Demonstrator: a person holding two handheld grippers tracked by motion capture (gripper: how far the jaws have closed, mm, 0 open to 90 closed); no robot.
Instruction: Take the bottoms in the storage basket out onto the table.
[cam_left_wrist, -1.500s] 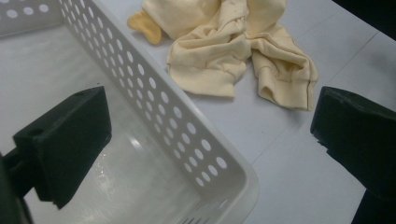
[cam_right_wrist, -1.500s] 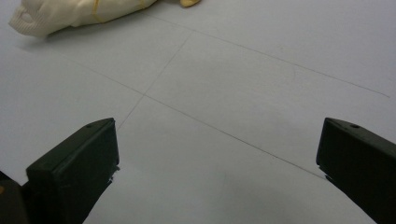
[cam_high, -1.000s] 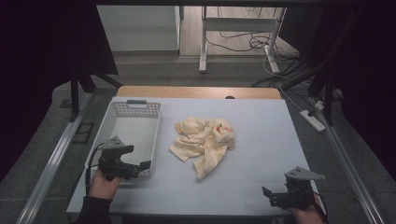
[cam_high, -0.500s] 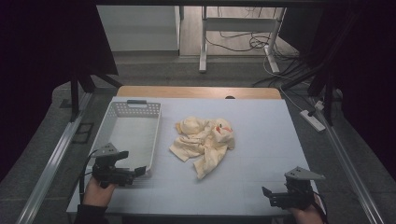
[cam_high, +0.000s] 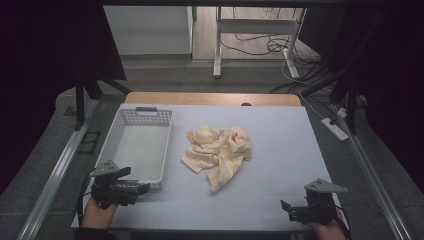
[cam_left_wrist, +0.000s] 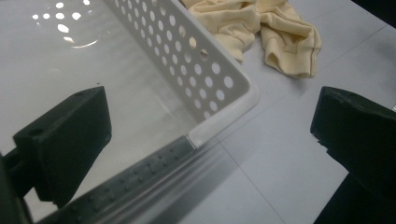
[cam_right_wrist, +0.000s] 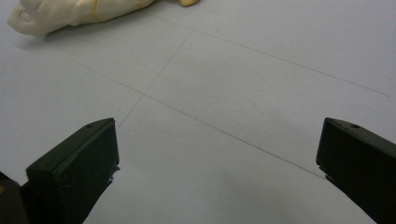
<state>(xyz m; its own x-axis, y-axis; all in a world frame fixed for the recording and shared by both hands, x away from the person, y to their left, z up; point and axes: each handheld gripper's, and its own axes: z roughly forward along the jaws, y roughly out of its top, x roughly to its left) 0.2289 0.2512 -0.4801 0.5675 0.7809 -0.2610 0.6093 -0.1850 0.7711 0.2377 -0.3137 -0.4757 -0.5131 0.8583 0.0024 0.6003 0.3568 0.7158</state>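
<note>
My left claw (cam_high: 145, 188) sits at the near left corner of the table (cam_high: 280, 150), its jaws spread wide and holding nothing. In the left gripper view the near right corner of the white basket (cam_left_wrist: 219, 84) lies between the two jaws, one jaw over the basket's floor and the other over the bare table; I cannot tell whether either jaw touches the basket. My right claw (cam_high: 284, 208) rests at the near right corner of the table, jaws likewise spread wide and empty, with plain table surface between them in the right gripper view (cam_right_wrist: 215, 154).

No brand, label or writing can be read on any item.

The pale yellow garment (cam_high: 218, 151) lies crumpled in a loose heap near the middle of the table, just right of the basket and well apart from both claws. It shows soft folds, a ribbed cuff or hem (cam_left_wrist: 292, 65) toward the near side, and a small orange-red patch (cam_high: 240, 136) at its far right. The basket is a perforated white tray with a grey handle (cam_high: 145, 109) on its far rim.
</note>
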